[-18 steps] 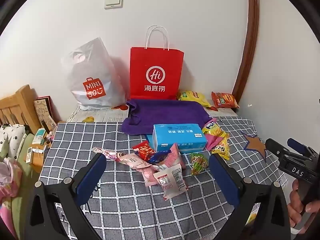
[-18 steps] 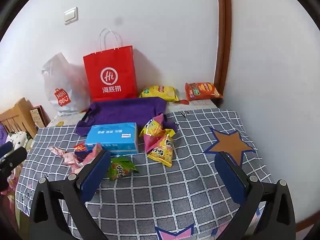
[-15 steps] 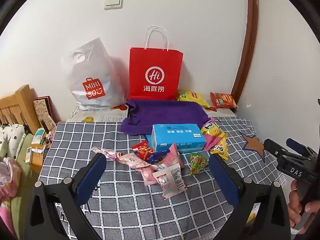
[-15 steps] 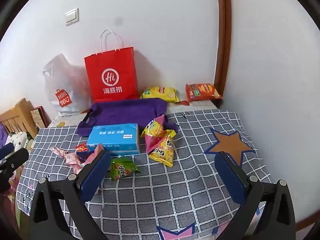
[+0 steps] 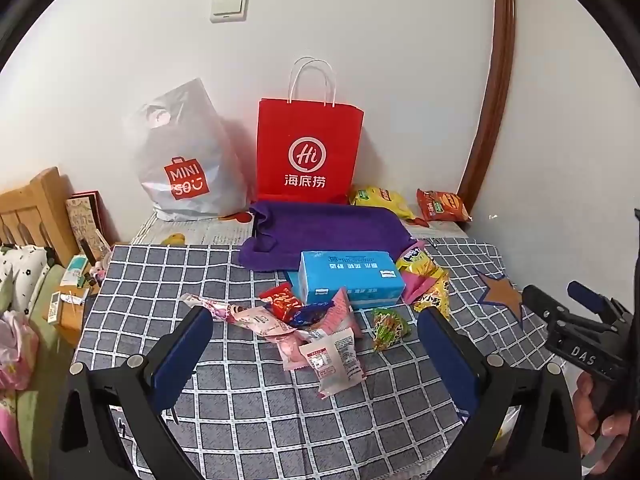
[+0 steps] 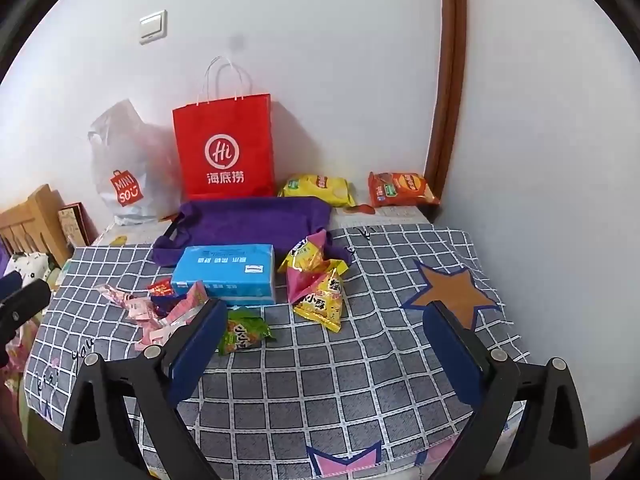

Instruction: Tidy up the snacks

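We are holding the left gripper and right gripper above the near half of the checked tablecloth, both with jaws spread wide and nothing between them. Bare cloth is lying open up to the near edge and toward the star patch. The snacks are clustering mid-table around one blue box, in front of one purple cloth. Two chip bags are sitting by the wall beside one red paper bag. Only the left view is showing a hand gripping the right tool.
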Demonstrator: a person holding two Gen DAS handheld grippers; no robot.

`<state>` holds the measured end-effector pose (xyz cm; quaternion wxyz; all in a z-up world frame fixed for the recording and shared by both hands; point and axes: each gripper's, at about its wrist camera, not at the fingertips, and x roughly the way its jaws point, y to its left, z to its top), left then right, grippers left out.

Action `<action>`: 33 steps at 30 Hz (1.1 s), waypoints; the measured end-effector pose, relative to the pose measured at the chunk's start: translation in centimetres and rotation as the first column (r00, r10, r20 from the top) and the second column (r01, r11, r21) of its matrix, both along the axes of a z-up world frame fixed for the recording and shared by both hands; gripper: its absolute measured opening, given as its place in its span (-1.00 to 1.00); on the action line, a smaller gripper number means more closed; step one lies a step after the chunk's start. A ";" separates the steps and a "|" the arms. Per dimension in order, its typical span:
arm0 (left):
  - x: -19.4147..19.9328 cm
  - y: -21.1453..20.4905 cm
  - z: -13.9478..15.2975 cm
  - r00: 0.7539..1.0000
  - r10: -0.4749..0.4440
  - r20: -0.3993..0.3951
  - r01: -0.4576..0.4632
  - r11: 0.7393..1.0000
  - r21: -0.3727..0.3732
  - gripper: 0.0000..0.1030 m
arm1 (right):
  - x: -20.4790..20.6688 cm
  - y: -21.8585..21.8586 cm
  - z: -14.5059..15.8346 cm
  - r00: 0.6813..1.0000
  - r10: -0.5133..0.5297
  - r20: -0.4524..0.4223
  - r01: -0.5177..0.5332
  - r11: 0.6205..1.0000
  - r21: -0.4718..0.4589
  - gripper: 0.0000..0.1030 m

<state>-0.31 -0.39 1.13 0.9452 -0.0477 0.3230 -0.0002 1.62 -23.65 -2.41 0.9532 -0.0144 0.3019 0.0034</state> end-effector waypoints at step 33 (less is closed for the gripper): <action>-1.5 -0.5 0.2 0.999 -0.005 0.045 0.004 1.000 0.017 0.99 | -1.4 -0.1 0.3 0.999 0.030 0.039 -0.031 0.999 0.018 0.90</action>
